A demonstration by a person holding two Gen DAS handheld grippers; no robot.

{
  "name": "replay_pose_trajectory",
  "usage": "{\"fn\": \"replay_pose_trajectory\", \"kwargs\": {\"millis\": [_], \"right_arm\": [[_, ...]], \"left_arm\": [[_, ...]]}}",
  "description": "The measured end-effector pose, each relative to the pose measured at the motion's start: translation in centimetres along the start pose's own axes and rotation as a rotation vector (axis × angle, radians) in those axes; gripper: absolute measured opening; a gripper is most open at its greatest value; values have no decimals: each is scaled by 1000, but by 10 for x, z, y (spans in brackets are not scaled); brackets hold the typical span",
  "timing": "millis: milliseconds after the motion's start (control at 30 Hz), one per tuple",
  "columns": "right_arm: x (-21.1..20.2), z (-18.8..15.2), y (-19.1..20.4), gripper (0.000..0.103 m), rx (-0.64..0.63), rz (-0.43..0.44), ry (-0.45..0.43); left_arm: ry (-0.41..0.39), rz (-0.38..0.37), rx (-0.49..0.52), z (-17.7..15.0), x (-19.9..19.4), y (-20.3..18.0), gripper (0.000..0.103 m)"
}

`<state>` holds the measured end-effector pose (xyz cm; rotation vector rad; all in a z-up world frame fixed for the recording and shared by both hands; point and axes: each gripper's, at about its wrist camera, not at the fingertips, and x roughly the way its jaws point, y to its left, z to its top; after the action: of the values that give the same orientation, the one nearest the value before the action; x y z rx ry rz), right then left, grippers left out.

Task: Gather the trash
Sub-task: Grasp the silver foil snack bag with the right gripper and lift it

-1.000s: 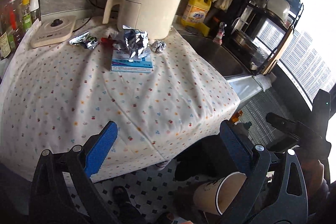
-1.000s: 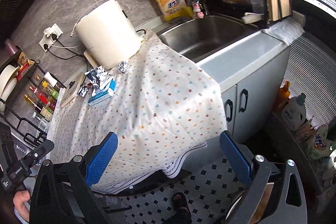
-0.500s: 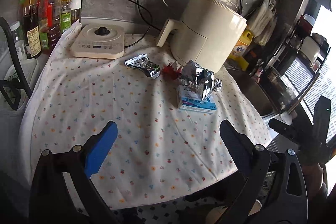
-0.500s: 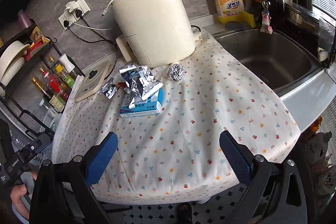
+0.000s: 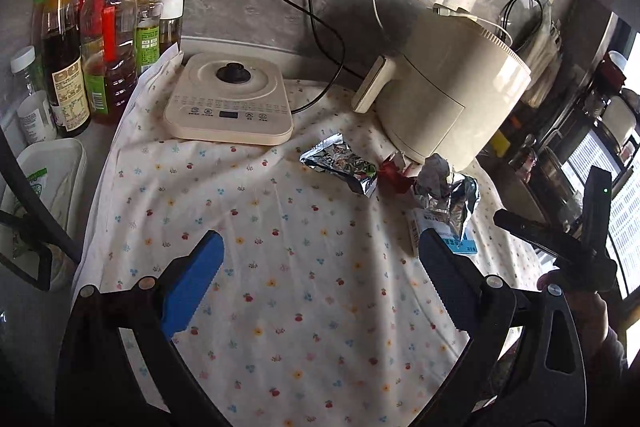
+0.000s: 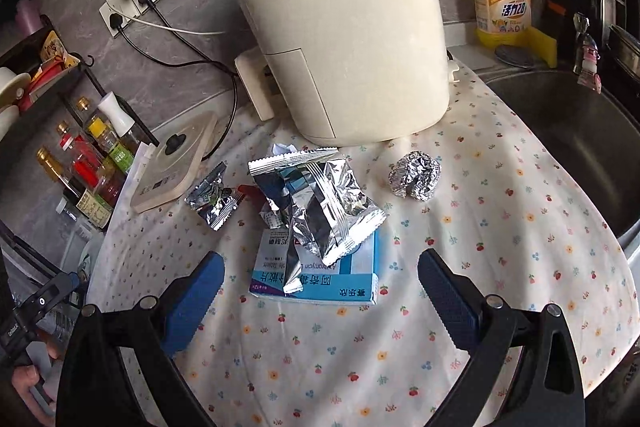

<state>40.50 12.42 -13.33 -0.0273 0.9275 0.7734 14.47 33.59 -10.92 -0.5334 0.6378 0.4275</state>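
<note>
Both the right hand-held gripper (image 6: 320, 287) and the left hand-held gripper (image 5: 320, 275) are released, holding nothing, above the worktop (image 6: 500, 267) near its front edge. Just beyond the right one a blue medicine box (image 6: 340, 283) lies half hidden under a torn silver wrapper (image 6: 320, 203). Further back are a small foil packet (image 6: 214, 201), a foil ball (image 6: 416, 179) and the cream appliance (image 6: 344, 27). A red scrap (image 5: 394, 175) is hard to identify.

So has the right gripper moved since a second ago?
Yes. The right gripper has come forward over the tablecloth, toward the air fryer, and now frames the medicine box.
</note>
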Motion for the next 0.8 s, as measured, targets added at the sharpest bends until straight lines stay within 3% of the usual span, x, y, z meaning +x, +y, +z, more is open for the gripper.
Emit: {"fn": "replay_pose_trajectory", "kwargs": {"millis": [367,433,500,567,667,800], "right_arm": [[47,26,-2,89,-9,-13,43],[53,27,-4,77,-3,-3,63],[55,25,-4,45,1,14,87],[52,23,-5,28,-1,13,96],[43,20,-9,17,19,7,96],[27,18,-13,15,38,-8,83]], "left_arm": [[43,-40,15,19,41,7,97],[49,-51,21,23,49,5,97],[53,-63,28,28,56,2,97],[46,-74,37,31,61,-2,97],[53,-100,50,37,74,-8,90],[89,-108,63,44,98,-16,74]]}}
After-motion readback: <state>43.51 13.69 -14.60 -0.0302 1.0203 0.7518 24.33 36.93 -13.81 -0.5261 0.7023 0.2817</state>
